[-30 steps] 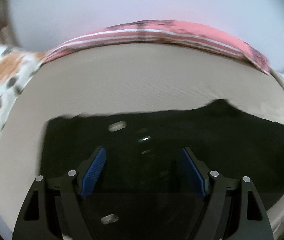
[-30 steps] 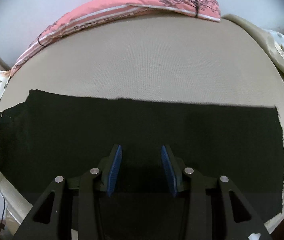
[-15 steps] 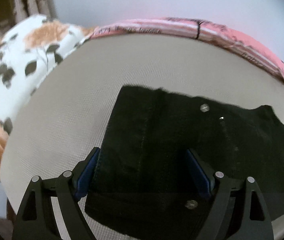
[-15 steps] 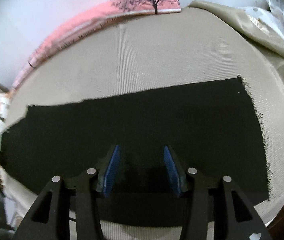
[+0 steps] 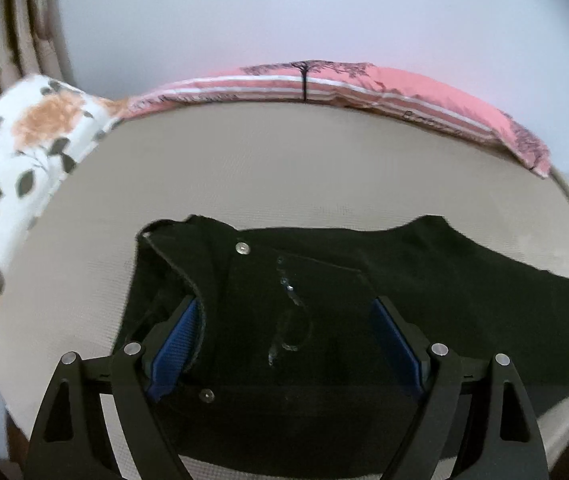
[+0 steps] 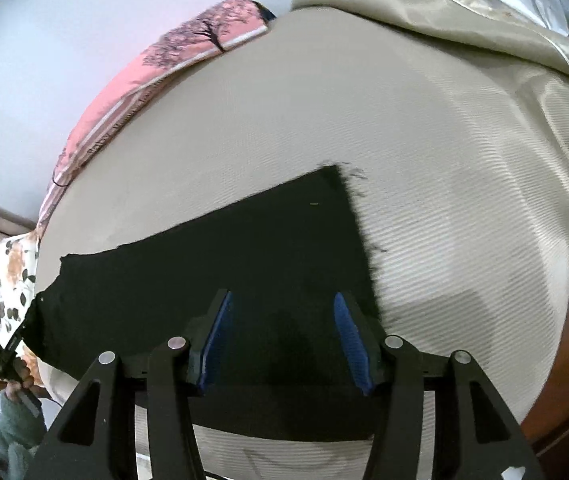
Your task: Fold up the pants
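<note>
Black pants (image 5: pixel 324 312) lie flat and stretched lengthwise across a beige bed (image 5: pixel 284 168), with no container in sight. The waist end with its metal button (image 5: pixel 243 248) lies under the left hand-held gripper (image 5: pixel 284 340), the frayed leg hem (image 6: pixel 358 232) by the right hand-held gripper (image 6: pixel 280 336). A pink tree-print pillow (image 5: pixel 364 84) lines the far edge of the bed and a floral pillow (image 5: pixel 24 148) sits at the waist end. The left hand-held gripper tilts down over the waistband, blue pads (image 5: pixel 174 350) spread wide, a curled waistband edge beside the left pad. The right one points down over the leg near the hem, its jaws having just been opening, parted, gripping nothing
</note>
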Demonstrator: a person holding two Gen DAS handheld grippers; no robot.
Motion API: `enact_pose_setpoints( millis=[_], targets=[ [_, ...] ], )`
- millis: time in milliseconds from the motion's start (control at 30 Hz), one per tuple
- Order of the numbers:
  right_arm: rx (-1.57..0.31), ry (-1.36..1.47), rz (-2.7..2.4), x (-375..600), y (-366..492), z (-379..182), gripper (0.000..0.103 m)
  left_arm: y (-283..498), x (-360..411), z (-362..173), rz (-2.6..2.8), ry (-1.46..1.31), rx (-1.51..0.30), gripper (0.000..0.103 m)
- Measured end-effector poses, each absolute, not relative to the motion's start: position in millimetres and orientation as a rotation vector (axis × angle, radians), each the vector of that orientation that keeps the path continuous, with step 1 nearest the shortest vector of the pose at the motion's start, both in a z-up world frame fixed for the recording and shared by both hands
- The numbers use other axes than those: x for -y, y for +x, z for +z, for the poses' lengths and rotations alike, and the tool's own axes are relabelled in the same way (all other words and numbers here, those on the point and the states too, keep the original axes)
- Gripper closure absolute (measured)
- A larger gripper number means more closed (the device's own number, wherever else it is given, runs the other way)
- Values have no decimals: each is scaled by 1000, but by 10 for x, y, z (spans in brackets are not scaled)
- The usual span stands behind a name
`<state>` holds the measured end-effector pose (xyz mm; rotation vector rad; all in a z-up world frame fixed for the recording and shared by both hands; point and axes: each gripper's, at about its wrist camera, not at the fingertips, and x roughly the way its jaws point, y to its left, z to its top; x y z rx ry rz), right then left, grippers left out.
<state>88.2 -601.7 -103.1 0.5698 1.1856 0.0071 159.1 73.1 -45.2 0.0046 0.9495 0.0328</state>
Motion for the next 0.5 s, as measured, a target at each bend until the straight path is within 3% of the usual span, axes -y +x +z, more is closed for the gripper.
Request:
enact_pose_setpoints(
  millis=[400,500],
  targets=[
    [-1229,682,132,6450,748,-1421,55,1571,-1258,-365,328,27,-926,18],
    [-1228,716,195,6473,725,-1469,63,1551,-1223,-315,347,23,-925,18]
  ],
)
